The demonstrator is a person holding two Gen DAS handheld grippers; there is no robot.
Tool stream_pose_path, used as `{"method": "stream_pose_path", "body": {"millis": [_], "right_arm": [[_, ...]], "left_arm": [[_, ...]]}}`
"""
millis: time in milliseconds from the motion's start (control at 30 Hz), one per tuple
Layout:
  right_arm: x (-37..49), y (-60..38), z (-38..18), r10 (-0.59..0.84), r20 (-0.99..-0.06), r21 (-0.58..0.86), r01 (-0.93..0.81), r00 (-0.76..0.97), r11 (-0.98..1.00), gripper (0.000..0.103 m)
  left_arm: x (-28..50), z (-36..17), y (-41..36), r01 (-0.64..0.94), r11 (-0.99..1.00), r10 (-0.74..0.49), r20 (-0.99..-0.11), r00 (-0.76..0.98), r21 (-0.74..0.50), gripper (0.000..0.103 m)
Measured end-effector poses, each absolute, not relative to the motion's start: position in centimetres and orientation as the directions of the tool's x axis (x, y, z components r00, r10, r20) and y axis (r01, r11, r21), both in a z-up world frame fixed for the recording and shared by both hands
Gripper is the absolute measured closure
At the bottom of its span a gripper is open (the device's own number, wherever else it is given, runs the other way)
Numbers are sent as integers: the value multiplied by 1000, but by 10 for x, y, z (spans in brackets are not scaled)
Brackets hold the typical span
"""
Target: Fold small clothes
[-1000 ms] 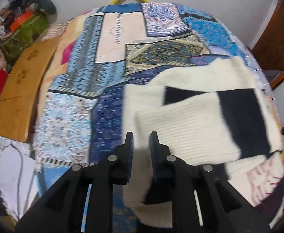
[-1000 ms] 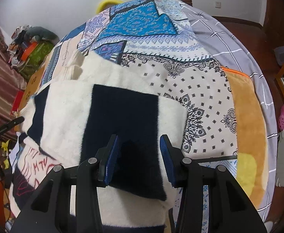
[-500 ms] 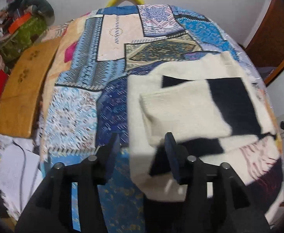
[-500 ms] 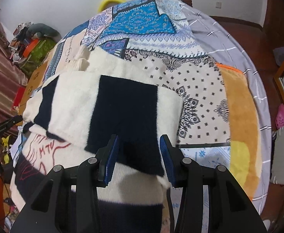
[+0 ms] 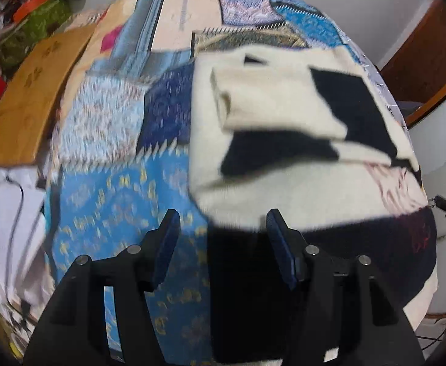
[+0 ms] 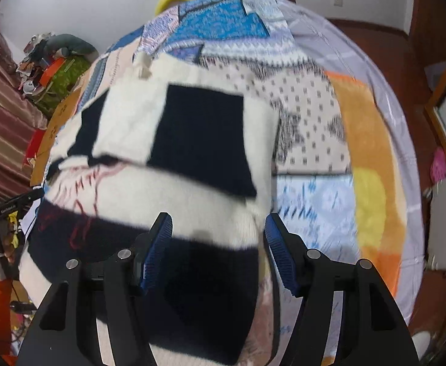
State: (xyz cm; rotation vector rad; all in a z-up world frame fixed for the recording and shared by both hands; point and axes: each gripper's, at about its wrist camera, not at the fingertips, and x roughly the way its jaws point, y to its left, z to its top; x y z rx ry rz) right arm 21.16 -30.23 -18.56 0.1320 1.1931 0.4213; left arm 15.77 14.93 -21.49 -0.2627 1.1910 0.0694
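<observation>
Both my grippers, left and right, are opening over the cream-and-navy sweater, pinching nothing. It lies on the patchwork bedspread with both sleeves folded across its body, probably so its bottom hem can be taken next.

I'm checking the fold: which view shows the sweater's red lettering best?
The right wrist view: the red lettering on the sweater sits below the folded sleeve, blurred but visible. In the left wrist view it shows only as a faint pink smear at the sweater's right edge.
</observation>
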Motion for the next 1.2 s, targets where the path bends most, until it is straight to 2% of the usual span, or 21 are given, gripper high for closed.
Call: {"method": "stream_pose_path", "body": {"millis": [200,300,467,567,633,667,733,800,867,1200], "right_arm": [[184,-307,-209,394,-883,346,-213,255,914,43],[178,-309,-212,401,-880,359,-195,256,913,37],[178,-311,-219,455,-858,423,-173,241,889,38],[175,-309,-220,489,-835,457,-177,254,872,52],[174,-308,-220,506,-824,476,-173,256,862,65],[174,-308,-219,509,-820,478,-174,263,861,69],[174,-306,-217,508,-818,474,-183,271,861,82],[174,-303,-213,506,-817,465,-201,278,862,87],[175,-302,-210,510,-814,466,-210,278,859,89],[188,-307,-176,548,-762,491,-243,346,837,91]], "left_arm": [[139,-220,143,-192,963,-111,-927,357,-189,45],[136,-223,142,-207,958,-120,-931,345,-200,43],[132,-228,143,-236,942,-150,-927,343,-239,43],[130,-229,146,-244,928,-189,-919,346,-283,45],[129,-228,147,-236,917,-228,-909,349,-321,56],[128,-227,146,-229,912,-249,-903,351,-340,66],[127,-221,141,-210,919,-245,-900,361,-335,74],[127,-215,133,-176,932,-236,-898,372,-318,88],[126,-205,123,-136,946,-221,-893,392,-294,93],[138,-145,124,-92,946,-218,-822,526,-310,96]]}}
